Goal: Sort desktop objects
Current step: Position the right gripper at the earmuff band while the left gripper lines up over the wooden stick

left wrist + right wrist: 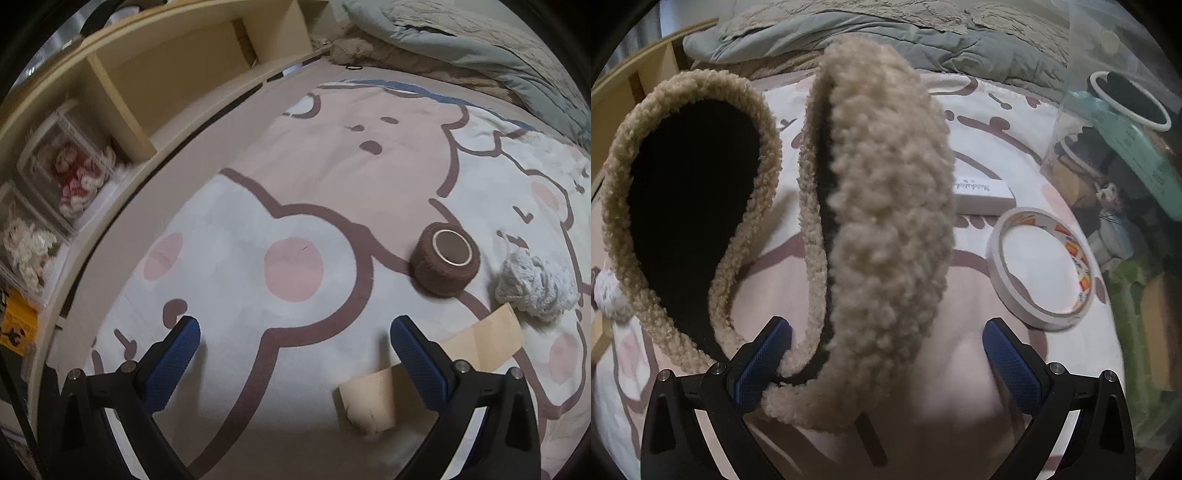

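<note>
headband point(886, 221) of tan fleece lies against the spread right gripper point(886, 354)'s left finger; left gripper point(295, 354) spread, brown roll point(445, 264) ahead-right.

Left gripper point(295, 326): two black angular arms, each ending in a blue pad point(173, 363) with fine mesh texture. Two silver screws point(127, 367) sit behind each pad. Right gripper point(886, 328): identical build, same blue pads point(1012, 363), same screws point(1054, 367).
</note>
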Action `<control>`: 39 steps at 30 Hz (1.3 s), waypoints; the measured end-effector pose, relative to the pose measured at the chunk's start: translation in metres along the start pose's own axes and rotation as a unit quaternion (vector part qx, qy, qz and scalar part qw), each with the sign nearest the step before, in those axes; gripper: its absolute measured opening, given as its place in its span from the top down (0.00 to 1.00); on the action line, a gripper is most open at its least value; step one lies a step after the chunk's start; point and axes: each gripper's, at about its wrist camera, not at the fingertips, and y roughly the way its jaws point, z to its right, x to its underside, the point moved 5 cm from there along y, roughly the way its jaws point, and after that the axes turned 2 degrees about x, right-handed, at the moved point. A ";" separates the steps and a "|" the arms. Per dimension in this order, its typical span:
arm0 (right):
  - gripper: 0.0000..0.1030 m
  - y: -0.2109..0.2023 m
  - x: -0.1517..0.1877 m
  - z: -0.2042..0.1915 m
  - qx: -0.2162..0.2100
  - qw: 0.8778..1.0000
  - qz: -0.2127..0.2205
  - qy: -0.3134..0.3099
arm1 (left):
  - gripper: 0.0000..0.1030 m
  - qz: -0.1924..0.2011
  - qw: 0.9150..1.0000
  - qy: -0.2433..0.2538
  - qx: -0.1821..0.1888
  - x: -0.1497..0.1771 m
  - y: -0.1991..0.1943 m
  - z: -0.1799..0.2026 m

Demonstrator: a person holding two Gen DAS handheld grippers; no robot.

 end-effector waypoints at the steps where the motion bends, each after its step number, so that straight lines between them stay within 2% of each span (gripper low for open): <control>1: 0.00 -0.002 0.002 0.000 0.001 1.000 -0.003 0.001 | 0.00 -0.004 1.000 -0.005 -0.002 0.001 0.002 -0.002; 4: 0.00 -0.005 0.008 0.001 -0.001 1.000 -0.020 0.008 | 0.00 -0.019 1.000 -0.018 -0.011 0.004 0.011 -0.010; 9: 0.00 -0.013 0.018 -0.001 0.000 0.999 -0.038 -0.011 | 0.00 -0.044 0.997 -0.052 0.024 0.009 0.016 -0.014; 11: 0.00 -0.018 0.024 -0.001 -0.001 0.999 -0.042 -0.023 | 0.00 -0.046 0.997 -0.057 0.026 0.010 0.015 -0.014; 16: 0.00 -0.033 0.042 0.001 -0.008 0.998 -0.051 -0.037 | 0.00 -0.042 0.997 -0.055 0.029 0.013 0.009 -0.013; 26: 0.00 -0.063 0.081 0.015 -0.044 0.996 -0.082 -0.003 | 0.00 -0.036 0.999 -0.032 0.022 0.018 0.014 -0.012; 31: 0.00 -0.078 0.098 0.021 -0.051 0.995 -0.083 0.007 | 0.00 -0.049 0.997 -0.047 0.039 0.023 0.015 -0.015; 39: 0.00 -0.084 0.100 0.008 -0.040 0.996 -0.079 -0.011 | 0.00 -0.064 0.994 -0.046 0.071 0.040 0.000 -0.016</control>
